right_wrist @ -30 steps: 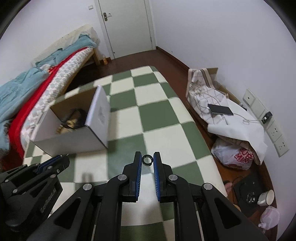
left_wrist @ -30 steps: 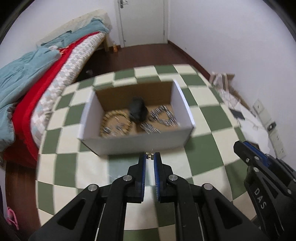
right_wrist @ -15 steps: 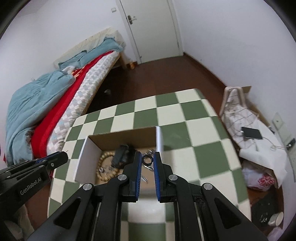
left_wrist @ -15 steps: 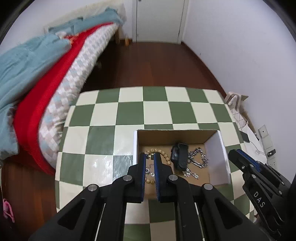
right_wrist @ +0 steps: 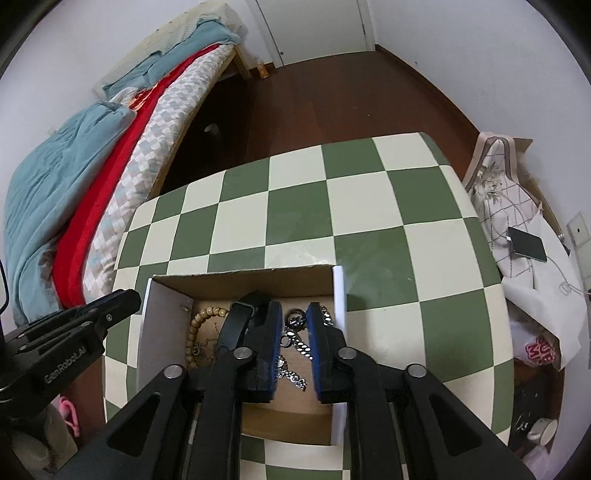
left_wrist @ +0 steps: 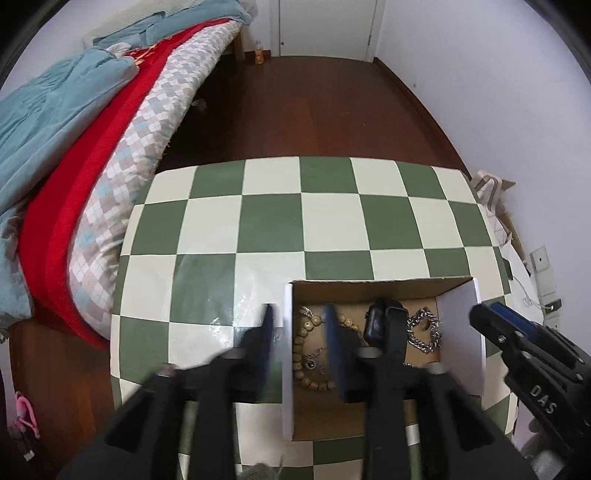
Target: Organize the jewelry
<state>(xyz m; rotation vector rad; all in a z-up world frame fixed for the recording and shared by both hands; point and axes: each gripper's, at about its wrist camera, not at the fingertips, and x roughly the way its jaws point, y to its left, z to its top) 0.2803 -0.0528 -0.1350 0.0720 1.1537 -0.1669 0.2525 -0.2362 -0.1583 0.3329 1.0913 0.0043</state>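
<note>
Both the left gripper (left_wrist: 298, 328) and the right gripper (right_wrist: 295, 325) are hanging over the box (right_wrist: 162, 325) with jaws just opening and holding nothing, while the light, limp silver chain (right_wrist: 295, 373) inside is probably needing a pinch at one link.

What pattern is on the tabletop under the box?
Green and cream checks on the tabletop, clearest in the right wrist view.

Small bedroom, white walls, daylight.
Dark red-brown wooden floor (left_wrist: 295, 107); white closed door (right_wrist: 314, 26); wooden-framed bed (right_wrist: 110, 155) with teal, red, argyle bedding; green-and-cream checkered table (left_wrist: 303, 218).
</note>
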